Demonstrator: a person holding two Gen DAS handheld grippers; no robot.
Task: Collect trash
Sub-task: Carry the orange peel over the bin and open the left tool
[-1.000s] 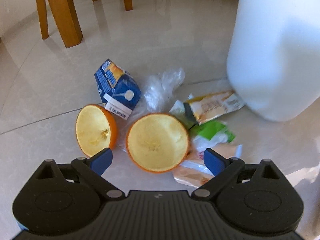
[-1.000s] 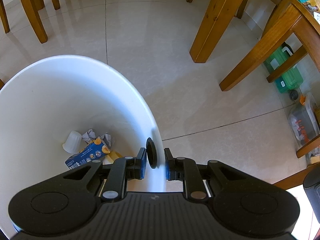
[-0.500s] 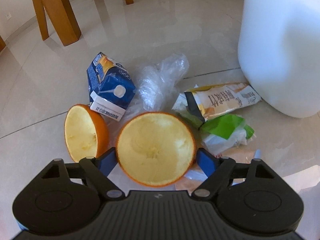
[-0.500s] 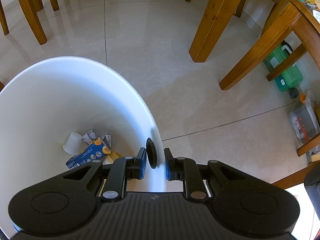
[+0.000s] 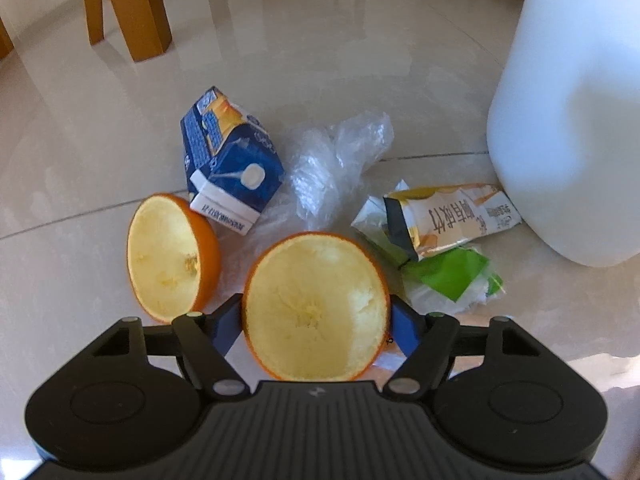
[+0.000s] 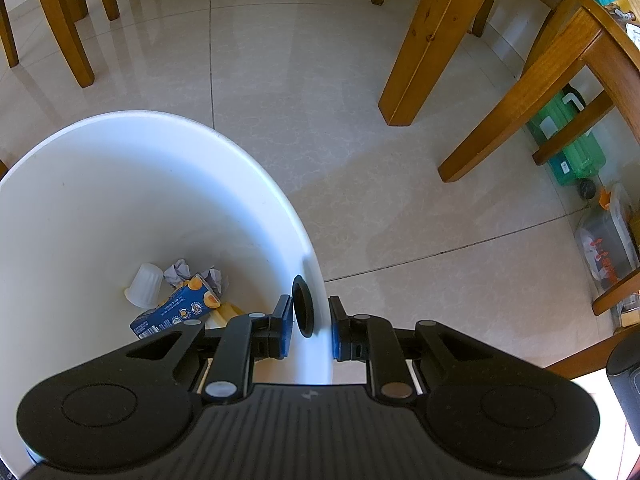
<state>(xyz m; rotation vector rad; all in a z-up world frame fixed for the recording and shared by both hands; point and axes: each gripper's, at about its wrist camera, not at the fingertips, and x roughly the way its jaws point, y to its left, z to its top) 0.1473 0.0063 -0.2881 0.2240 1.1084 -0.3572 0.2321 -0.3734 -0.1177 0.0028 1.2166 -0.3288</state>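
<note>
Near orange half-peel sits cut-side up on the floor at 6 o'clock in the left wrist view, right between your left gripper jaws. Jaws are closing on it, blue pads look just at its rim on both sides; can't confirm firm contact yet, so I'd call it not gripped. Straddling the widest part makes sense: a hollow shell crushes or pops out if pinched off-centre. Second half-peel at 9 o'clock, leaning on the blue carton at 11. Clear plastic bag at 12, yellow snack wrapper and green wrapper at 2–3, all loose on the floor, touching or overlapping. White bin stands just beyond the wrappers at 2 o'clock. Your right gripper is clenched across the bin's rim, one jaw inside, one outside, likely steadying it for the drop. Bin already holds a cup, carton, crumpled paper.
</note>
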